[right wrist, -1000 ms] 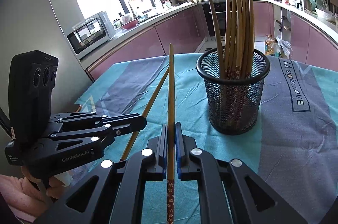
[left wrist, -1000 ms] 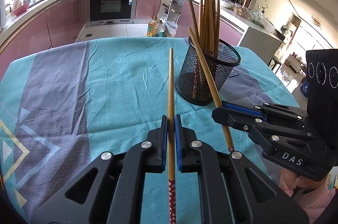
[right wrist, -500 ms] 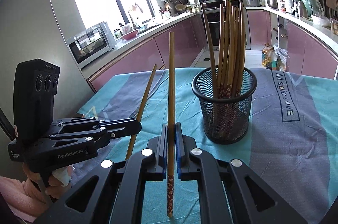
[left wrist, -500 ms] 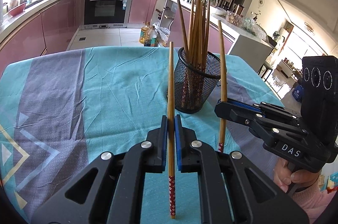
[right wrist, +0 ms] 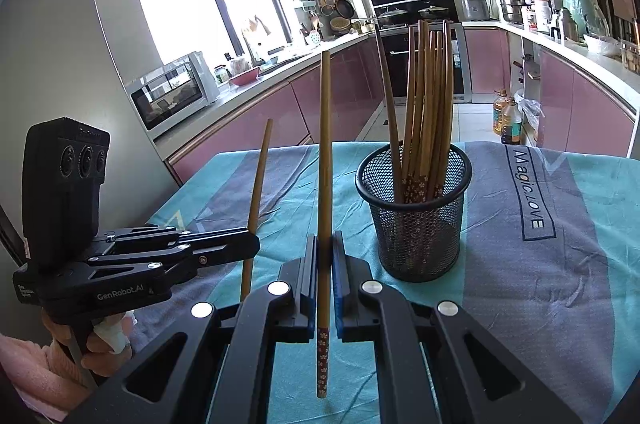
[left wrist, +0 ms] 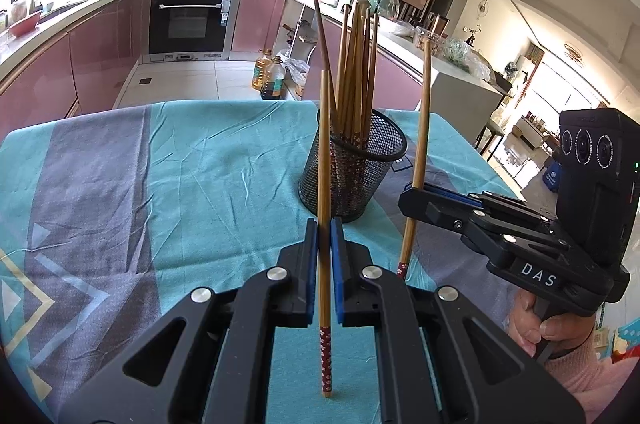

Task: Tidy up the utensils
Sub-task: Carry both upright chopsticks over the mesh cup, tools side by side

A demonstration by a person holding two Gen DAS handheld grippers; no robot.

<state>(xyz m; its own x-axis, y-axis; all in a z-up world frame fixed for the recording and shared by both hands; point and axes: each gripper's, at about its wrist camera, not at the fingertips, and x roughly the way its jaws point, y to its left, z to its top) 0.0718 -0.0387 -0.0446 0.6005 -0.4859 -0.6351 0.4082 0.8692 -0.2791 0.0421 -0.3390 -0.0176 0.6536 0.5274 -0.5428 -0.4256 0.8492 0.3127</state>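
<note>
Two chopsticks are held upright, one in each gripper, above a teal and grey cloth (left wrist: 200,159). The left gripper (left wrist: 324,236) is clamped on the left stick (left wrist: 324,151), whose long axis stands close to vertical, plain end up and flower-patterned end down past the jaws. The right gripper (right wrist: 325,248) is likewise closed on the right stick (right wrist: 325,151), patterned end down, also near vertical. In the left wrist view the right gripper (left wrist: 412,193) is seen side-on, its stick (left wrist: 420,127) tilted slightly, the top leaning away toward the kitchen. The mesh cup (left wrist: 352,163) stands on the cloth ahead of both grippers, already holding a bundle of sticks (left wrist: 356,71) with patterned ends down. From the left gripper the cup lies forward and a little to the right; from the right gripper the cup (right wrist: 416,212) lies forward and to the right as well, with the left gripper (right wrist: 244,244) off to its left. In the left view the right stick appears just beside the cup's rim, so the right gripper is judged the nearer of the two, though the fisheye makes this uncertain. Neither stick is over the opening yet. Since both sticks are already aligned with the bundle's axis, the coming move is judged to be a shift over the rim and a lowering, not a rotation.
</note>
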